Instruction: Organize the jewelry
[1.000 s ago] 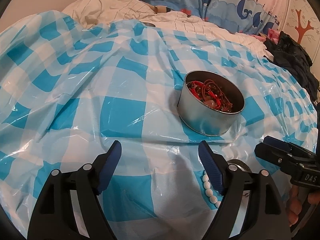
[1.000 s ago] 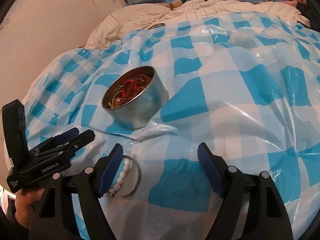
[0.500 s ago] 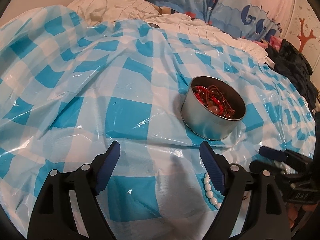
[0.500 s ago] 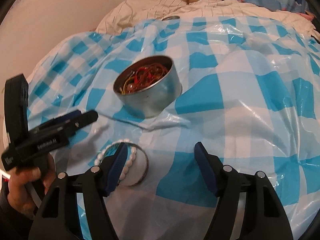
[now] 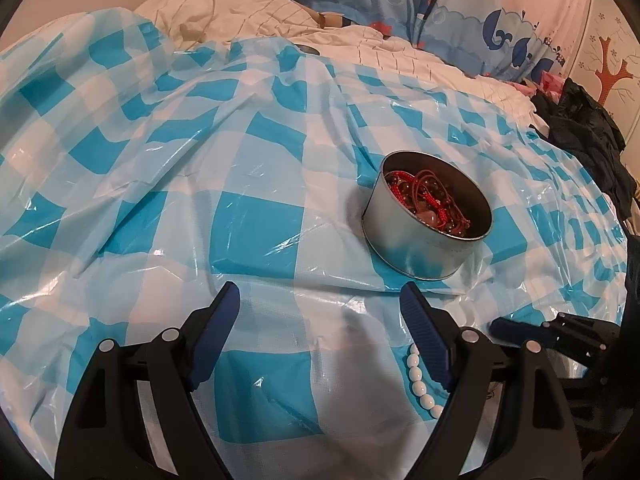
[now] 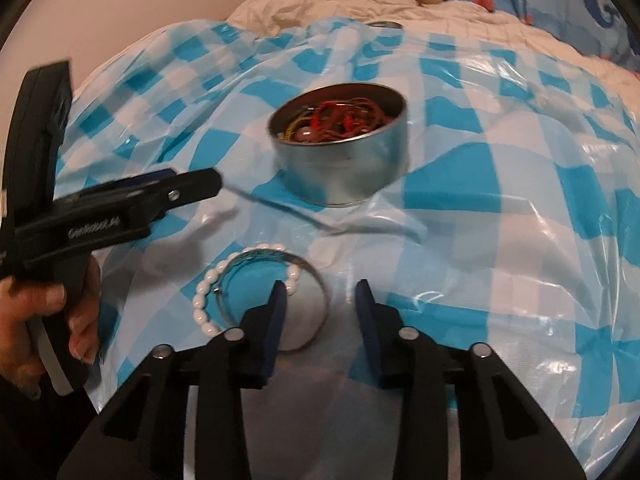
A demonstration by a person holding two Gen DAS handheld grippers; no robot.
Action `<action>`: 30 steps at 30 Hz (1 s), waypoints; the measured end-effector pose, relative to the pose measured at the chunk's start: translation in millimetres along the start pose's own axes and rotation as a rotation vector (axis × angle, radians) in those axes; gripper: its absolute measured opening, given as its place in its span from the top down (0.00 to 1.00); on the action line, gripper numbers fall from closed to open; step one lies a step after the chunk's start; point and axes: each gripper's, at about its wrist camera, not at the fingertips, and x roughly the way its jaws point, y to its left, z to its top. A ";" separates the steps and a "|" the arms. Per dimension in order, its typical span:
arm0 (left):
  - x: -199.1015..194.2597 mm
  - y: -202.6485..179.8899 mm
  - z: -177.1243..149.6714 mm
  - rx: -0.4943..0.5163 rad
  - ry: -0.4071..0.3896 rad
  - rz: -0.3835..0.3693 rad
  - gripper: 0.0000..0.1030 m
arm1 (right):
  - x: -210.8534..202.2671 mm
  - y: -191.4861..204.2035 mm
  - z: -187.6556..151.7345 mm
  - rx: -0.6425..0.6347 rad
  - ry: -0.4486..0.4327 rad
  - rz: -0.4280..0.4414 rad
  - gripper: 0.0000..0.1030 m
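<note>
A white bead bracelet (image 6: 208,300) lies on the blue and white checked plastic sheet (image 6: 500,208), and a thin silver bangle (image 6: 316,280) lies partly over it. The right gripper (image 6: 320,300) sits right above them with its jaws partly open and nothing between them. Its left finger (image 6: 276,312) covers part of the bracelet and the bangle, and I cannot tell if it touches them. The left gripper (image 5: 316,316) is wide open and holds nothing. In the left wrist view, a short row of the white beads (image 5: 420,380) peeks out just beside its right finger (image 5: 424,336). A round silver tin (image 5: 424,240) stands farther back on the sheet, well apart from both grippers. It holds a tangle of red cords and dark beads (image 5: 432,204). A hand (image 6: 44,320) grips the handle of the left gripper at the side.
</note>
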 end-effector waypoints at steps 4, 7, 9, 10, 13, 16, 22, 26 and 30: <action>-0.1 0.2 -0.1 -0.002 -0.001 0.000 0.24 | 4.1 10.0 -1.4 -0.086 0.017 -0.085 0.93; -2.4 0.4 0.5 0.001 -0.007 -0.013 0.24 | 2.7 3.0 0.8 -0.085 0.021 -0.150 0.96; -5.0 -3.4 0.0 0.018 -0.011 -0.054 0.24 | 0.2 -5.0 2.8 -0.064 0.013 -0.176 0.96; -6.9 -8.3 -0.5 0.038 -0.016 -0.086 0.24 | -1.5 -12.0 4.6 -0.046 0.008 -0.194 0.96; -8.1 -30.7 -5.6 0.138 -0.007 -0.155 0.24 | -5.5 -26.4 7.6 -0.007 -0.002 -0.228 0.96; -3.7 -49.7 -14.5 0.225 0.023 -0.171 0.24 | -5.6 -32.0 8.1 0.019 0.002 -0.219 0.96; 7.8 -60.3 -26.2 0.291 0.087 -0.172 0.29 | -6.0 -34.2 7.6 0.043 0.001 -0.203 0.96; 9.7 -63.3 -31.1 0.322 0.116 -0.195 0.64 | -5.8 -34.5 7.4 0.043 0.001 -0.204 0.96; 12.6 -60.3 -32.2 0.324 0.145 -0.192 0.94 | -5.2 -33.7 7.4 0.038 0.002 -0.208 0.96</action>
